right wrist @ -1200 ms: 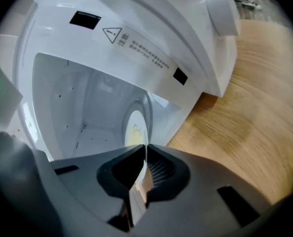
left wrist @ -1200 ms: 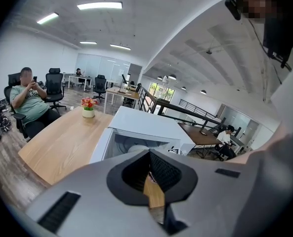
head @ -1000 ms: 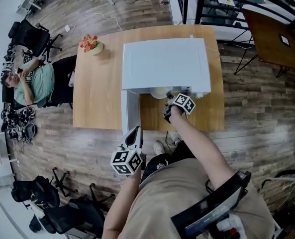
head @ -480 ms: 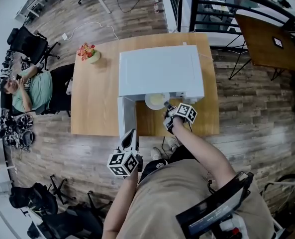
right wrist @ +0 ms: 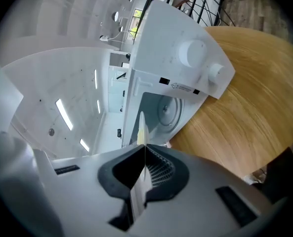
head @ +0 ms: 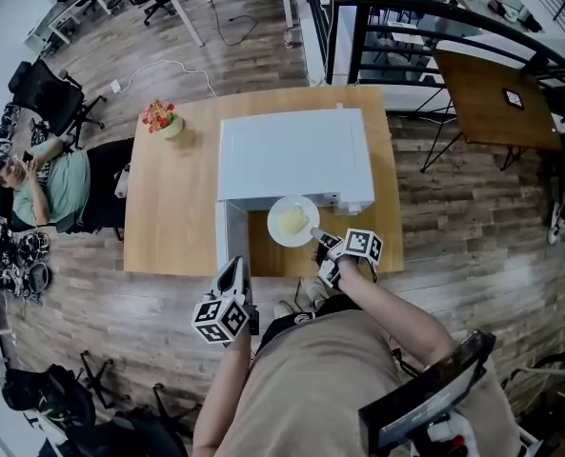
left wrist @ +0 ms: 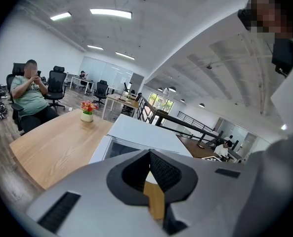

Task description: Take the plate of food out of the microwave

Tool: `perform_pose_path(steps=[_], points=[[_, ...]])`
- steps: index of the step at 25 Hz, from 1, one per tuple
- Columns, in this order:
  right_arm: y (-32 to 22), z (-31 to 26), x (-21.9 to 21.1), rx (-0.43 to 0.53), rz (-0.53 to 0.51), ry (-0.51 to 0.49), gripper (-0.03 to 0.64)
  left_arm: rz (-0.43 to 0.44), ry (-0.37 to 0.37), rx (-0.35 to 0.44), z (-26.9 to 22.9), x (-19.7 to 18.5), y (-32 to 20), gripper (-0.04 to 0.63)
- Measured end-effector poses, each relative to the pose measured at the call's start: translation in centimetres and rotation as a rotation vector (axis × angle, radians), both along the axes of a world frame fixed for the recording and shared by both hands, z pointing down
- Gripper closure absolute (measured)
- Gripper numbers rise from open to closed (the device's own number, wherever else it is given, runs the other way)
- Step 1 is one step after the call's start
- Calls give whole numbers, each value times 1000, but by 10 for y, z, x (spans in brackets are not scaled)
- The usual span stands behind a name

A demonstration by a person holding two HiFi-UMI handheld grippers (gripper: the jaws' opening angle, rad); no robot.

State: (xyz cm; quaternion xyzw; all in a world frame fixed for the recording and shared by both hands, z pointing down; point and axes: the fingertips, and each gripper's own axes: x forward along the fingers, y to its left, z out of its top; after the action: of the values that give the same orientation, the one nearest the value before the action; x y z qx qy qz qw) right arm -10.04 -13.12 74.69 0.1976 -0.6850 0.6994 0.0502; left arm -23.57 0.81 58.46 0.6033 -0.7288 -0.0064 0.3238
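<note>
The white microwave (head: 292, 150) stands on the wooden table (head: 172, 208) with its door (head: 227, 238) swung open toward me on the left. A white plate with pale yellow food (head: 292, 222) hangs just outside the opening, over the table's front strip. My right gripper (head: 317, 237) is shut on the plate's near right rim. In the right gripper view the plate (right wrist: 142, 127) shows edge-on between the pads, with the bare turntable (right wrist: 169, 109) behind it. My left gripper (head: 234, 267) hangs shut and holding nothing off the table's front edge, near the door's outer end.
A pot of flowers (head: 161, 117) stands at the table's far left corner. A person sits in a chair (head: 49, 187) left of the table. A dark table (head: 492, 93) and a black railing (head: 406, 17) lie at the right rear. Office chairs stand on the wooden floor.
My right gripper has drawn the plate out of the microwave's mouth toward me and lifted it. The left gripper has hardly moved.
</note>
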Motion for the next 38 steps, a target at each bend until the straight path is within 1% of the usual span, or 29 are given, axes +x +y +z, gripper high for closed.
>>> perform_pose_path(steps=[4,7,10,16,19,22,26,31,34,38], points=[[5,-25,14,28,-42,-13,604,16,21,7,2,0,-4,591],[8,-48,17,45,-52,-43,604,61,61,35,-3,2,-9,591],[7,-78,22,66,-43,-99,604,107,89,68,-14,13,-15,591],[-6,-144,40,166,-28,-169,604,215,113,118,-34,41,-36,591],[-7,-174,43,210,-20,-190,604,267,115,143,-45,43,-41,591],[-6,-196,48,252,-3,-196,604,299,121,169,-55,39,-43,591],[-9,-213,61,280,28,-205,604,317,136,194,-60,36,-47,592],[-5,-229,81,299,82,-212,603,355,180,217,-62,38,-45,592],[-2,-238,93,333,105,-234,603,370,203,211,-57,43,-44,592],[4,-233,114,330,145,-214,603,395,215,194,-49,55,-44,592]])
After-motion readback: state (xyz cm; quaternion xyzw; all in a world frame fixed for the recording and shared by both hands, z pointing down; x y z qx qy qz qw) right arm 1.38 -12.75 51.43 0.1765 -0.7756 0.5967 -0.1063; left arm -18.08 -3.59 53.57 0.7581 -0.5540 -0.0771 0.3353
